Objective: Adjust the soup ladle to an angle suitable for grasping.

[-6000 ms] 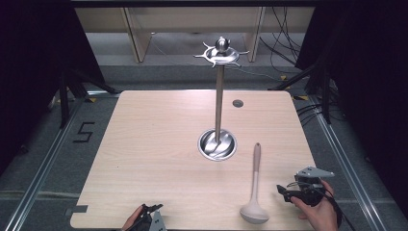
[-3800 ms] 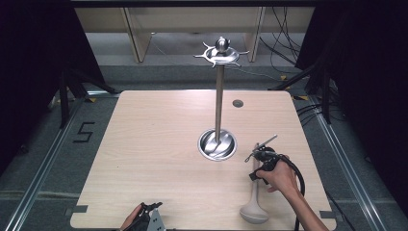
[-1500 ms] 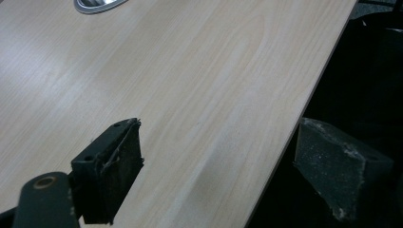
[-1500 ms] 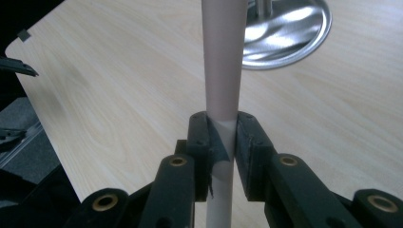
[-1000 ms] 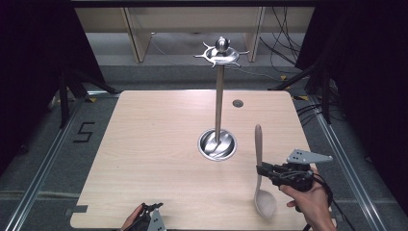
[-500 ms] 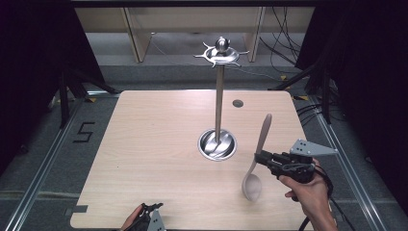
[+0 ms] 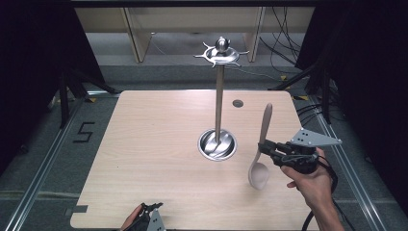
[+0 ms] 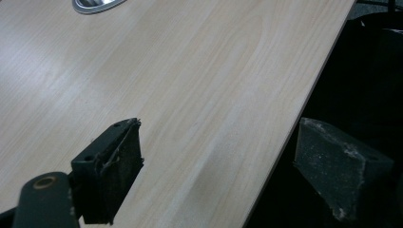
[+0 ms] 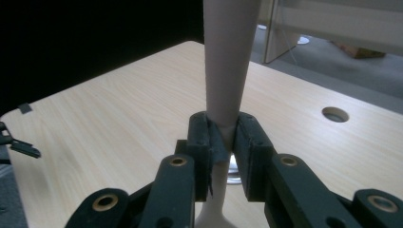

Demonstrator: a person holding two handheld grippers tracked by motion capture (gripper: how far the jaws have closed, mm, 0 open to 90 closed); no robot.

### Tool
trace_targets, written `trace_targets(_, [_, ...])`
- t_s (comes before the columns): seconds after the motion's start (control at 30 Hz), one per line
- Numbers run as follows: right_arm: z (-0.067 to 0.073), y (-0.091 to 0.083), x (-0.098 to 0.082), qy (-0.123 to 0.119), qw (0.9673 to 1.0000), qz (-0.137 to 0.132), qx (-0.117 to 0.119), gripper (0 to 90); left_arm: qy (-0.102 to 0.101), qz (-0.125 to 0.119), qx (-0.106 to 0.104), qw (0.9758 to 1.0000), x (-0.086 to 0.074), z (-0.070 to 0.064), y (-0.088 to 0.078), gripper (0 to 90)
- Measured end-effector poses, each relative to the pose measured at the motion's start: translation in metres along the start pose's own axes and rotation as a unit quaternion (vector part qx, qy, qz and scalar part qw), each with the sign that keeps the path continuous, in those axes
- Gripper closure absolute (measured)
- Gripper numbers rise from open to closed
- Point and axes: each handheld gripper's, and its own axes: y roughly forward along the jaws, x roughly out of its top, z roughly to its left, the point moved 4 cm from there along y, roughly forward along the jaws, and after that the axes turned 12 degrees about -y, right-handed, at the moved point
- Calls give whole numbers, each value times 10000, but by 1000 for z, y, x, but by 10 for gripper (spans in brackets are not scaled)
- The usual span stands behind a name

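Ladle [image 7: 260,155], pale beige, seemingly matte plastic, bowl down, handle tilted upward

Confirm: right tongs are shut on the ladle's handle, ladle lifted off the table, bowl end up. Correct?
Not quite. The right tongs are shut on the ladle by its handle and it is off the table, but the bowl end hangs down and the handle points up, as the high view shows.
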Motion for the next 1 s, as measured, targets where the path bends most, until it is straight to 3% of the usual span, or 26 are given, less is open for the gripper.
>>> trace_targets(0.1, [-3, -1, 8, -113, 9997, 150, -124, 778, 3, 1, 0, 10000, 0, 0, 0, 150])
trace_targets(0.2, [-8, 1, 16, -296, 9993, 110, -214, 778, 19, 10, -37, 10000, 0, 0, 0, 150])
trace_targets(0.27, [-8, 2, 21, -254, 9993, 178, -213, 778, 19, 0, 51, 10000, 0, 1, 1, 150])
trace_targets(0.37, [-11, 6, 27, -374, 9987, 190, -274, 778, 1, 1, -5, 10000, 0, 0, 0, 150])
trace_targets(0.43, [-10, 8, 29, -328, 9988, 184, -299, 778, 0, -1, -4, 10000, 0, 0, 0, 150])
trace_targets(0.47, [-13, 9, 30, -437, 9985, 178, -294, 778, 1, 36, -57, 10000, 0, 0, -1, 150])
trace_targets(0.5, [-12, 10, 31, -360, 9988, 180, -291, 778, 3, 9, -57, 10000, 0, 0, -1, 150])
trace_targets(0.63, [-15, 13, 33, -470, 9983, 246, -222, 778, 1, 18, -60, 10000, 0, 0, -1, 150])
trace_targets(0.67, [-12, 13, 34, -294, 9989, 283, -250, 778, -8, 19, -61, 10000, 0, 0, -1, 150])
trace_targets(0.83, [-15, 15, 36, -380, 9987, 246, -236, 778, -13, 43, -134, 9999, 0, 0, 0, 150])
trace_targets(0.87, [-15, 16, 37, -315, 9988, 227, -289, 778, -9, 33, -79, 10000, 0, 0, -1, 150])
trace_targets(0.9, [-18, 17, 38, -452, 9983, 157, -337, 778, 1, 21, -58, 10000, 0, 0, -1, 150])
trace_targets(0.93, [-18, 16, 38, -423, 9986, 226, -226, 778, 1, 21, -58, 10000, 0, 0, -1, 150])
trace_targets(1.0, [-17, 16, 39, -361, 9988, 248, -231, 778, -10, 8, -14, 10000, 0, 0, 0, 150])
